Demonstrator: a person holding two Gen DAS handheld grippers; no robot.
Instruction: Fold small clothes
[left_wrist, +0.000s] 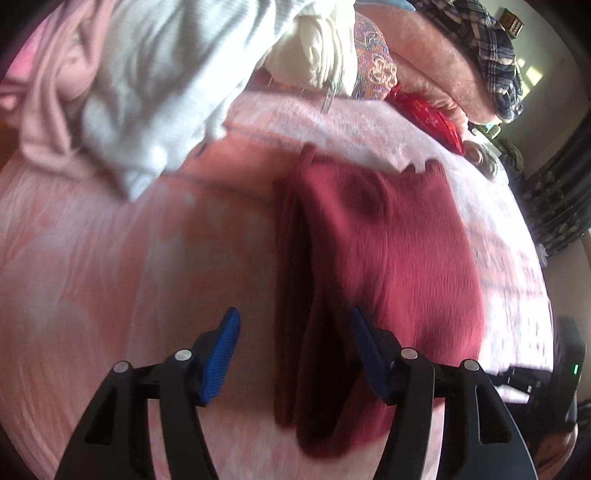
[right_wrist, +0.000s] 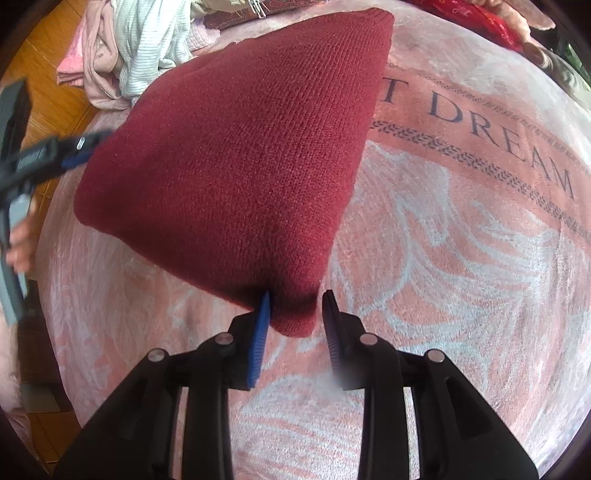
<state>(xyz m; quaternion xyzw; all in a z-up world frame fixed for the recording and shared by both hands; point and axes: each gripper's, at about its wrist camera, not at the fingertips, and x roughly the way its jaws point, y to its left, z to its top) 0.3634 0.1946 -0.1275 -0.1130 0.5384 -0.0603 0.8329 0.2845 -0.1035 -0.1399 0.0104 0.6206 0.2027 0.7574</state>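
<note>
A dark red knit garment (right_wrist: 240, 155) lies folded on the pink blanket (right_wrist: 461, 258). Its near corner sits between the fingers of my right gripper (right_wrist: 297, 299). The left pad (right_wrist: 262, 332) is at the cloth's edge and the right pad (right_wrist: 332, 332) stands off it, so nothing is pinched. In the left wrist view the garment (left_wrist: 388, 240) shows its stacked folded edge. My left gripper (left_wrist: 293, 317) hovers open above that edge with nothing held. The right wrist view catches the left gripper (right_wrist: 79, 153), blurred, at the garment's far left corner.
A heap of clothes, white knit (left_wrist: 155, 85) and pale pink (left_wrist: 48, 92), lies at the back left of the bed. A red patterned cloth (left_wrist: 428, 114) and a plaid one (left_wrist: 491, 51) lie at the back right. Wooden floor (right_wrist: 48, 66) shows past the left edge.
</note>
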